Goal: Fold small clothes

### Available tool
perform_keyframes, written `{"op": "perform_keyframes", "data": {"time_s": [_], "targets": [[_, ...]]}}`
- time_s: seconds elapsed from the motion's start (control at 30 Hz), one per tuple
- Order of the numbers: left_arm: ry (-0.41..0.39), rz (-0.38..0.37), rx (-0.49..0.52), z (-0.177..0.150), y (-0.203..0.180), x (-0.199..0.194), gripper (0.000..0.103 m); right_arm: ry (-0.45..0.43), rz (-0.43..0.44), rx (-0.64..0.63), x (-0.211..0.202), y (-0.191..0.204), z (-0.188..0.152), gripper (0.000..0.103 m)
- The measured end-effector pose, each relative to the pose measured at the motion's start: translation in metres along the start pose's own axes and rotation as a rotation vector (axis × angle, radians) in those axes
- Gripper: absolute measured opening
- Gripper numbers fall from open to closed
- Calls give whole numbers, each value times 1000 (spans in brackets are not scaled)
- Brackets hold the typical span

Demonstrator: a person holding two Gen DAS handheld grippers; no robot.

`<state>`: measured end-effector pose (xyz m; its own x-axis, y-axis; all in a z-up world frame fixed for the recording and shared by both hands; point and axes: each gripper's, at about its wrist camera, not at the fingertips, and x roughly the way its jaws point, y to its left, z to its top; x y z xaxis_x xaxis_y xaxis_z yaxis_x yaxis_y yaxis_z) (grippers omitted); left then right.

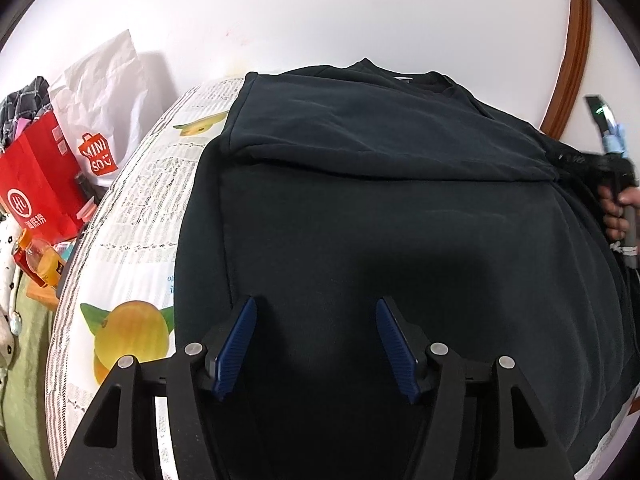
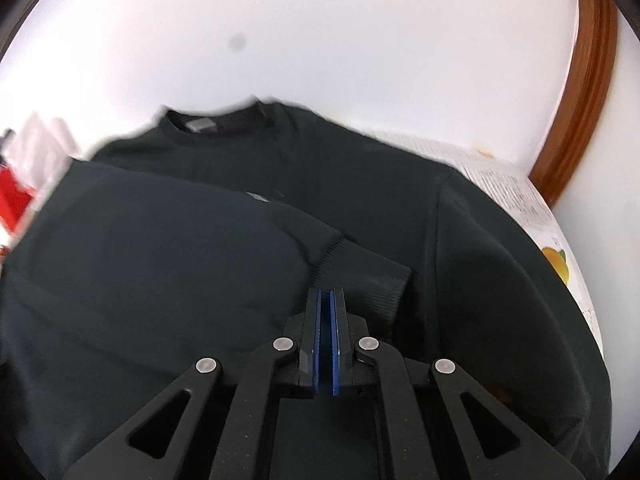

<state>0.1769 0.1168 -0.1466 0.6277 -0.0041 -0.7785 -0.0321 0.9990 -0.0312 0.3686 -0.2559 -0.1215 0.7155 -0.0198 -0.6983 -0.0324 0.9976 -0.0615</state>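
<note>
While sweatshirt [image 2: 200,260] spreads flat, shut right claw [image 2: 327,294] seemingly touches its cuff [image 2: 372,280].

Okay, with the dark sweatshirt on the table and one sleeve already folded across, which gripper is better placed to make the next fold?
Probably left: the left gripper hangs open over the sweatshirt. The right gripper is shut, empty, at the sleeve cuff.

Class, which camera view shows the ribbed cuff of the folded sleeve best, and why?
The right wrist view: the cuff lies in plain sight on the dark sweatshirt, its ribbing clear. The left wrist view shows the sleeve folded across, but its cuff end is hidden at the right edge.
</note>
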Motion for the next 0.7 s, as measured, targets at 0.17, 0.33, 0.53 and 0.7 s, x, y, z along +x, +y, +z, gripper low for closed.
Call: {"op": "perform_keyframes", "data": {"time_s": [0.17, 0.33, 0.53, 0.7], "targets": [[-1, -9, 7, 0, -1, 1, 64, 8, -94, 67, 7, -17, -10, 4], [4, -5, 16, 1, -3, 2, 66, 10, -45, 94, -23, -24, -20, 5], [24, -14, -8, 2, -1, -5, 66, -67, 5, 116, -101, -35, -58, 43], [18, -24, -32, -2, 5, -18, 70, -94, -206, 146, -148, -88, -108, 66]]}}
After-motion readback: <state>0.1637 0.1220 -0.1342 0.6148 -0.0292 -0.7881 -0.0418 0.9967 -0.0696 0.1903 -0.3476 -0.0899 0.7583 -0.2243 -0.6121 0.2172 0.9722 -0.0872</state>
